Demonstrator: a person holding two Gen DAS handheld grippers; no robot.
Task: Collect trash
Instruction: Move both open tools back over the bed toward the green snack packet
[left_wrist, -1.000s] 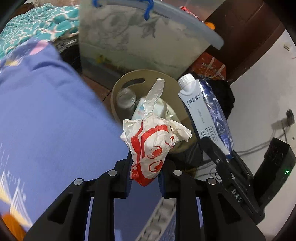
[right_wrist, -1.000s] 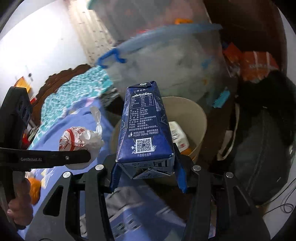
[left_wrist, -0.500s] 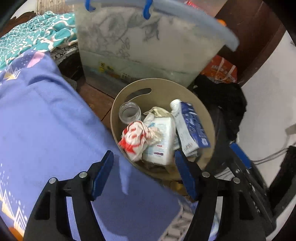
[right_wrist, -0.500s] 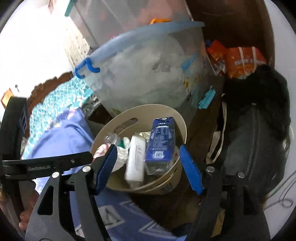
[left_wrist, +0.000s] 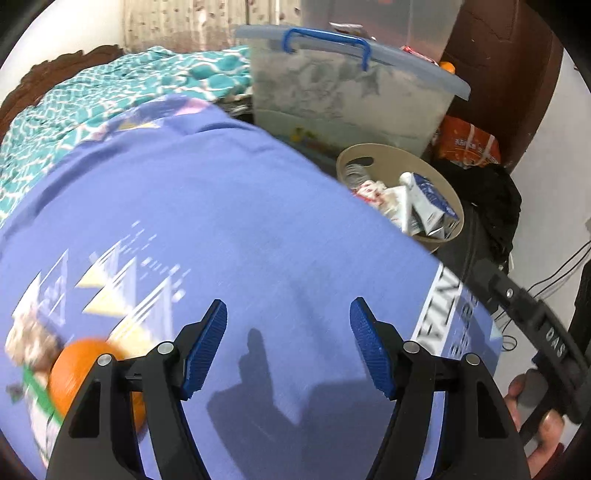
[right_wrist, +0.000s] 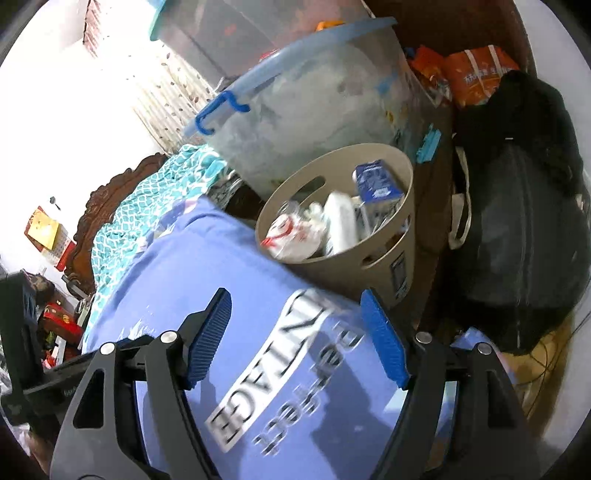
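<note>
A beige trash basket (left_wrist: 454, 192) stands on the floor beside the purple bedsheet (left_wrist: 221, 221); it also shows in the right wrist view (right_wrist: 399, 254). In it lie a blue milk carton (left_wrist: 430, 197) (right_wrist: 375, 181), a red-and-white crumpled wrapper (left_wrist: 369, 192) (right_wrist: 290, 236) and a white pack (right_wrist: 341, 225). My left gripper (left_wrist: 288, 347) is open and empty over the sheet. My right gripper (right_wrist: 295, 336) is open and empty over the sheet's printed corner. An orange fruit (left_wrist: 79, 373) and blurred wrappers (left_wrist: 26, 350) lie on the sheet at lower left.
A clear storage box with blue lid (left_wrist: 343, 96) (right_wrist: 303, 110) stands behind the basket. A black bag (right_wrist: 524, 236) and orange packets (right_wrist: 476, 70) lie to the right. A teal blanket (left_wrist: 92, 96) covers the far bed. Cables (left_wrist: 554, 273) run on the floor.
Both grippers opened and dropped the wrapper and the milk carton into the basket, then pulled back over the bed. The basket is now farther away in both views.
</note>
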